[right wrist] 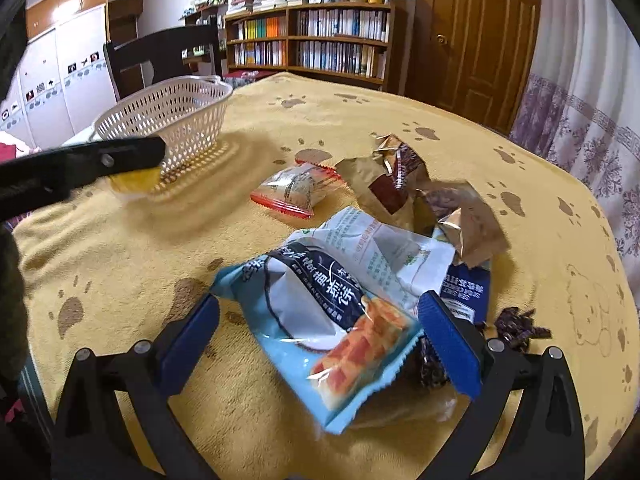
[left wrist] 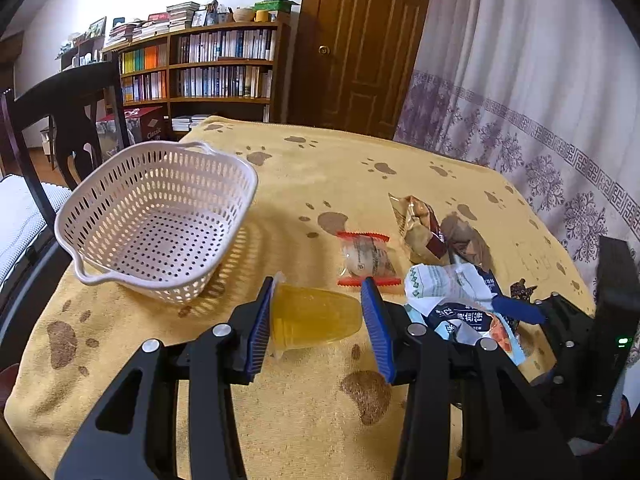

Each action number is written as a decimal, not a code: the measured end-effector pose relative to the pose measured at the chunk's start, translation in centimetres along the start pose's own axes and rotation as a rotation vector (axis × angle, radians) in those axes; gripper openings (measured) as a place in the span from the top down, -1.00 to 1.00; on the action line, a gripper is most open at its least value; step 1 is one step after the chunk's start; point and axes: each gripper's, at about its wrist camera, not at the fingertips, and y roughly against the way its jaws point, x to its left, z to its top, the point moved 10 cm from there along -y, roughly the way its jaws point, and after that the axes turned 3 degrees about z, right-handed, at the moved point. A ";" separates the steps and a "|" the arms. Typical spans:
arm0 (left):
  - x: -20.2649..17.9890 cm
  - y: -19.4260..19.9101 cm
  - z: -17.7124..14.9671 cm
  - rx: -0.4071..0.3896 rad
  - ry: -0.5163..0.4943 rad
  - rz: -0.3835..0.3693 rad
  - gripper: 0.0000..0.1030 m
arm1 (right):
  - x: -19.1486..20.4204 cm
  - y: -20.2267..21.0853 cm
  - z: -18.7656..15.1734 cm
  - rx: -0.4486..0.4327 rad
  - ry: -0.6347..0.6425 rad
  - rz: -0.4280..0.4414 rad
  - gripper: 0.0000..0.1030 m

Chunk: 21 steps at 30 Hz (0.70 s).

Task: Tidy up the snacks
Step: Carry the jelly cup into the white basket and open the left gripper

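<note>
A translucent yellow jelly cup (left wrist: 316, 322) is lying on its side on the yellow paw-print cloth, just beside a white perforated basket (left wrist: 160, 216) that is sitting upright and empty. A clear red-edged packet (left wrist: 366, 258) is resting flat near the middle, with crumpled brown wrappers (left wrist: 424, 232) lying just beyond it. A light-blue cracker packet (right wrist: 340, 332) is lying over a white-green packet (right wrist: 384, 248), with a small dark purple wrapper (right wrist: 516, 328) beside them.

Basket (left wrist: 156, 224) sits left of jelly cup (left wrist: 316, 320) and snack packets (left wrist: 452, 292).
</note>
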 end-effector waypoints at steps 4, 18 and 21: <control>0.2 0.4 0.4 -0.011 0.000 0.001 0.14 | -0.2 -0.7 0.3 0.005 -0.027 -0.001 -0.91; 2.4 2.6 2.4 -0.068 0.019 0.024 0.14 | 0.8 2.0 -0.1 -0.019 -0.098 0.111 -0.01; 3.1 3.0 3.0 -0.079 0.030 0.030 0.14 | 0.8 3.4 0.0 -0.041 -0.126 0.148 0.00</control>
